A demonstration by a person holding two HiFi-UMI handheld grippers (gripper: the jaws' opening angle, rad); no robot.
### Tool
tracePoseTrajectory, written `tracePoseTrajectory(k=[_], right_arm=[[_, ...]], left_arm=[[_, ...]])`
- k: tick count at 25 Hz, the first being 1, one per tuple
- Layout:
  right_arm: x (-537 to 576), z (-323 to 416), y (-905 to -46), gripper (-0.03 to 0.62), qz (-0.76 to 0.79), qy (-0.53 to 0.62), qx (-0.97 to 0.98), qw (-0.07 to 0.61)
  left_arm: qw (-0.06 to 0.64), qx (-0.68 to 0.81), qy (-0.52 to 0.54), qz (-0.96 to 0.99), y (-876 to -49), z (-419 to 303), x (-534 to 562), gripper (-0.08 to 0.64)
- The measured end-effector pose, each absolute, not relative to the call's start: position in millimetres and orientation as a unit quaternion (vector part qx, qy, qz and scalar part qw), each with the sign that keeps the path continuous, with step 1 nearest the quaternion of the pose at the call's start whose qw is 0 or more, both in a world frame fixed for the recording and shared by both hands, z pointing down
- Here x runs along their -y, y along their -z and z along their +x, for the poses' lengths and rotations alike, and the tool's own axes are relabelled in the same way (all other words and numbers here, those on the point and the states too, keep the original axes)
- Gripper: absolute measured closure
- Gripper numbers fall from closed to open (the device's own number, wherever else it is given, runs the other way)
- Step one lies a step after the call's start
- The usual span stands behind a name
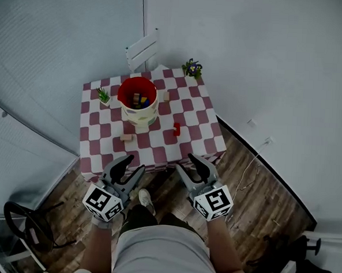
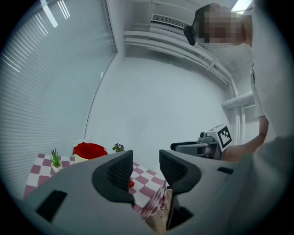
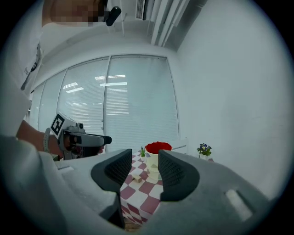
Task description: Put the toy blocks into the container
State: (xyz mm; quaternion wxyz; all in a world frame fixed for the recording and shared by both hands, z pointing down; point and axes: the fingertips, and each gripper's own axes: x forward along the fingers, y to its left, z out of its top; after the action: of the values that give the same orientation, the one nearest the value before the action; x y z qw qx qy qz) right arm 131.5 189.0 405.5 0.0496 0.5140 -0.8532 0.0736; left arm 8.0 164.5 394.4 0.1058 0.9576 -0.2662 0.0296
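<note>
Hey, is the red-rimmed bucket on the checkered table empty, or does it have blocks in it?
Not empty: the head view shows several coloured toy blocks lying inside the red-rimmed cream bucket.

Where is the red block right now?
In the head view, the red block lies on the checkered table, to the right of the red container and nearer the table's front edge.
</note>
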Motion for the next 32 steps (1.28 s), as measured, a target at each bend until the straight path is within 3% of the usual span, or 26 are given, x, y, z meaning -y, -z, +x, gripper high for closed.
tracePoseTrajectory(k=[12, 32], right_arm=[[-77, 42, -454, 0.416, 0.450, -0.100, 0.875, 0.146], [8, -30, -581, 0.416, 0.233, -0.113, 0.925, 0.279]], left_arm=[[0.147, 0.305, -0.026, 0.941, -423, -79, -66, 0.403], [0.220, 0.513, -0.046, 0.828, -476, -144, -64, 0.403]])
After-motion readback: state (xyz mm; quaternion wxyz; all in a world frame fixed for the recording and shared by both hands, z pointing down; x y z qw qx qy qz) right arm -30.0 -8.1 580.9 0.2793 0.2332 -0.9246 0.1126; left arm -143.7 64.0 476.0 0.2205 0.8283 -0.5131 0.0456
